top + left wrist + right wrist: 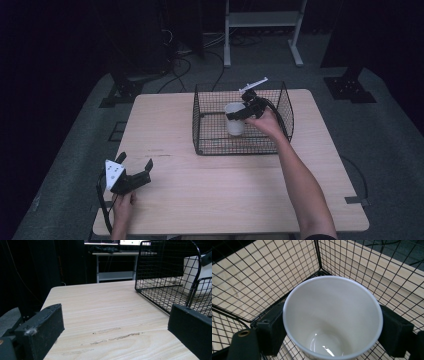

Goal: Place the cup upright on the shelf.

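White cup (234,119) is what's in play, sitting inside the black wire basket (210,145) at upper middle of the high view.

Going left to right in that view: at lower left the left gripper (136,167) rests on the wooden table (200,195), close to the near-left corner, with a hand (122,205) on it coming up from the bottom edge. Its jaws stand apart with only bare tabletop between them. In the left gripper view they sit at the bottom left and bottom right corners, a wide stretch of open wood ahead, and the basket at upper right.

Middle of the table is open wood, lots of room between the left gripper and the basket's front wall.

Right of center, the right gripper (239,112) reaches over the basket from the right, forearm running in from the bottom right. It's clamped on the cup. In the right gripper view (332,322) one black pad presses the cup's outer wall at each side, just under the rim, and the cup looks empty. Wire mesh shows behind the cup, with a basket corner at the top of that frame, so it's tight in there. The basket's far side lies near the table's far edge.
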{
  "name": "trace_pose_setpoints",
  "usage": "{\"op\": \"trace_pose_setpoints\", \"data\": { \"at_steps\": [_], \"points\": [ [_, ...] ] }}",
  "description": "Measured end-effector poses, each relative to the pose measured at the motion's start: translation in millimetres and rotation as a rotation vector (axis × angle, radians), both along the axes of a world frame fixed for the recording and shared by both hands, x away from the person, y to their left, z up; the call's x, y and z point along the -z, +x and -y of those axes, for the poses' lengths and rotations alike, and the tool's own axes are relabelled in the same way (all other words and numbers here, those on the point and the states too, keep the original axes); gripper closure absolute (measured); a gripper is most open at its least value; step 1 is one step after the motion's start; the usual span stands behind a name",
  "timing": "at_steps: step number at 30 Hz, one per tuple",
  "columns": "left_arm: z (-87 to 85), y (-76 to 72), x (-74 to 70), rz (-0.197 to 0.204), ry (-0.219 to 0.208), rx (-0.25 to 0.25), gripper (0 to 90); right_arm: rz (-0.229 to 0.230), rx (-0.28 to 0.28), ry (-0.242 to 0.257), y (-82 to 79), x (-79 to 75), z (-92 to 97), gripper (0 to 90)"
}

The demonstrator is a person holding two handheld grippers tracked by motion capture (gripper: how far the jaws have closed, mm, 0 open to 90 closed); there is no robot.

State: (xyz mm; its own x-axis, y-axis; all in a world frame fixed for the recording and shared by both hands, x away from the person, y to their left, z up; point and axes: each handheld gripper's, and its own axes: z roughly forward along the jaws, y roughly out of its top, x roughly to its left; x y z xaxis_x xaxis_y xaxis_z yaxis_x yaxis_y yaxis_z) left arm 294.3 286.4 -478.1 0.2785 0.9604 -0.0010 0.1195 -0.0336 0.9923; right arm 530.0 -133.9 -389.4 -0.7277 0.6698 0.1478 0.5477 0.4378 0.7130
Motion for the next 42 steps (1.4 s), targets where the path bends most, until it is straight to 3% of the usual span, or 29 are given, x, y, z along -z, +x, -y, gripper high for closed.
{"op": "trace_pose_setpoints", "data": {
  "at_steps": [10, 33, 42],
  "points": [
    [-0.3, -0.1, 0.0, 0.0, -0.003, -0.001, 0.0, -0.005, -0.002, -0.049, 2.2, 6.8, -3.4, 19.0],
    [-0.5, 0.4, 0.0, -0.001, -0.009, -0.004, 0.0, -0.01, -0.033, -0.078, -2.7, 6.0, -5.7, 18.2],
    [-0.1, -0.5, 0.1, 0.002, -0.001, 0.001, 0.0, 0.015, -0.034, -0.048, -8.5, -0.9, -6.7, 12.5]
  ]
}}
